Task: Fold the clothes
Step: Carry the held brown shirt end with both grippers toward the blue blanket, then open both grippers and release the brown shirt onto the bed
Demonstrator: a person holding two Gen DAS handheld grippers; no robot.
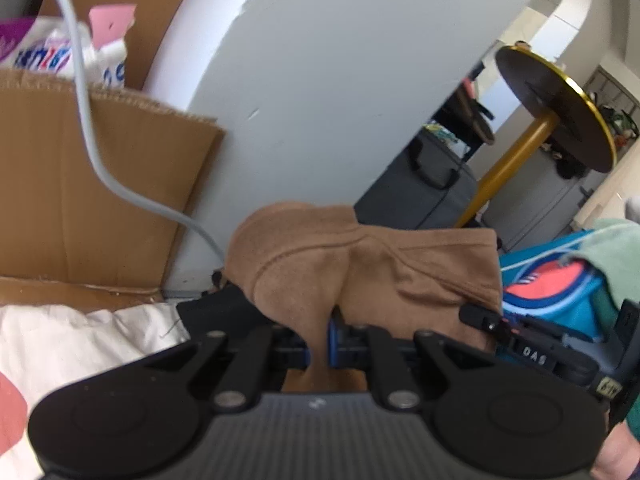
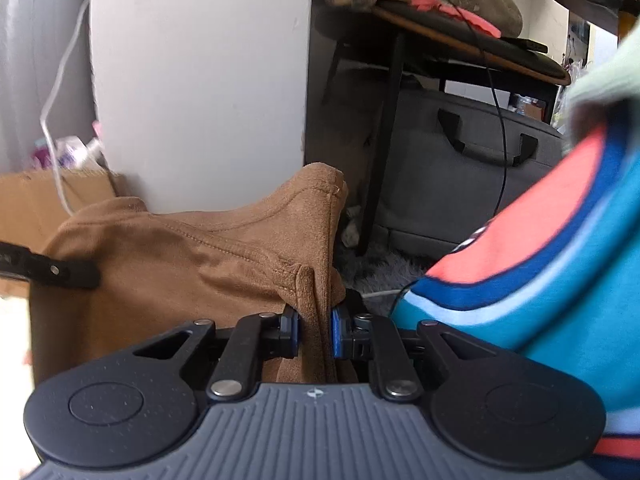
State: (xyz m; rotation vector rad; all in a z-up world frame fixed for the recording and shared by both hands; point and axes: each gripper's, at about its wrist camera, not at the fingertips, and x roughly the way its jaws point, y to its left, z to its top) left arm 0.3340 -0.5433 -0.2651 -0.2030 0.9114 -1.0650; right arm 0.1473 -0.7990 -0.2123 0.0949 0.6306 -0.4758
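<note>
The left gripper (image 1: 319, 344) pinches a fold of the brown garment (image 1: 360, 264), its jaws pressed nearly together on the cloth, which bunches up toward 12 o'clock. The right gripper (image 2: 315, 334) likewise pinches a ribbed edge of the garment (image 2: 192, 264), which spreads toward 9 o'clock. At 3 o'clock a teal and coral cloth (image 2: 540, 264) lies close by. Farther off stand a white pillar (image 2: 200, 80), a cardboard box (image 1: 100, 184) at 10 o'clock, and a grey bag (image 2: 460, 176).

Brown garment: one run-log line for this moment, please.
step: fold | left hand-held gripper: shut on brown garment | right hand-held gripper: shut on brown garment | garment: lifted, bunched, spanning both
</note>
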